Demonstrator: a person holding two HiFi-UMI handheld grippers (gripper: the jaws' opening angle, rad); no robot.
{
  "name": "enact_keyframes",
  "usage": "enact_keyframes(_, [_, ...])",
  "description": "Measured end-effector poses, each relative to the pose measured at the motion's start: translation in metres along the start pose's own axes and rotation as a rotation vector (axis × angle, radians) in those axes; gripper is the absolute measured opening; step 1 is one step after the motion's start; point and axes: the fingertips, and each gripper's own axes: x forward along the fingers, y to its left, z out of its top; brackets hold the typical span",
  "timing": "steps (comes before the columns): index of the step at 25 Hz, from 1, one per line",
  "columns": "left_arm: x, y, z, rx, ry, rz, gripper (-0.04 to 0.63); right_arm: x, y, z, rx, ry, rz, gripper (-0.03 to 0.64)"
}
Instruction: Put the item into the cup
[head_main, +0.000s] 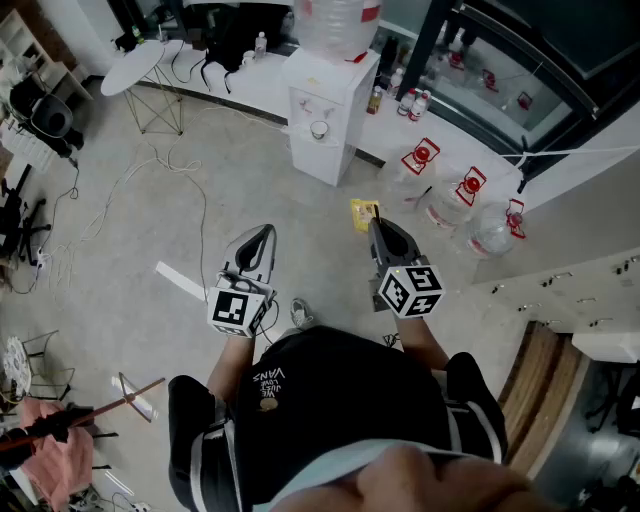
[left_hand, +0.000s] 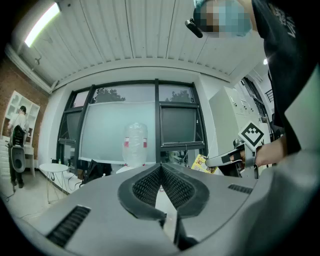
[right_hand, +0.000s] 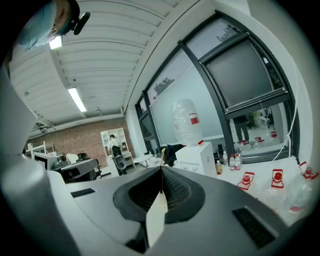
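The left claw (head_main: 265, 231) is fully together: in the left gripper view its ribbed pads (left_hand: 150, 182) meet along one seam at the tip (left_hand: 160, 166) with nothing between them. It is held about level in front of the person, over the floor (head_main: 140, 210).

The right claw (head_main: 375, 223) is clamped on a flat yellow packet (head_main: 364, 213). In the right gripper view the jaws close at the tip (right_hand: 161, 170) on this thin sheet, which shows edge-on as a narrow pale strip (right_hand: 157, 215) running down the seam between the pads. The claw tips slightly downward.

The packet is in the air, pinched by its near end. Most of it sticks out beyond the tips of the right claw. Its long axis runs roughly on from the claw's own line, away from the person and toward the white water dispenser (head_main: 322, 115). From the left gripper view the packet (left_hand: 201, 163) juts out past the right claw's tip (left_hand: 210, 161), its flat printed face toward that camera and its free end a little lower than the gripped end. It touches nothing but the pads.
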Motion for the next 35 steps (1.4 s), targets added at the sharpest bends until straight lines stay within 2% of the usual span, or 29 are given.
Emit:
enact_keyframes(5, [0.023, 0.021, -0.011, 0.006, 0.012, -0.018, 0.018, 0.030, -0.006, 0.000, 0.040, 0.004, 0.015, 0.043])
enact_keyframes(21, [0.082, 0.117, -0.040, -0.026, 0.056, -0.106, 0.019, 0.144, -0.005, -0.001, 0.054, 0.019, -0.060, 0.043])
enact_keyframes(27, [0.118, 0.149, -0.051, -0.065, 0.075, -0.090, 0.020, 0.190, -0.026, 0.007, 0.054, 0.056, -0.057, 0.043])
enact_keyframes(32, [0.155, 0.190, -0.054, -0.068, 0.082, -0.041, 0.020, 0.244, -0.047, 0.020, 0.038, 0.076, -0.033, 0.043])
enact_keyframes(35, [0.186, 0.208, -0.054, -0.058, 0.092, -0.039, 0.018, 0.275, -0.062, 0.033, 0.028, 0.084, -0.021, 0.043])
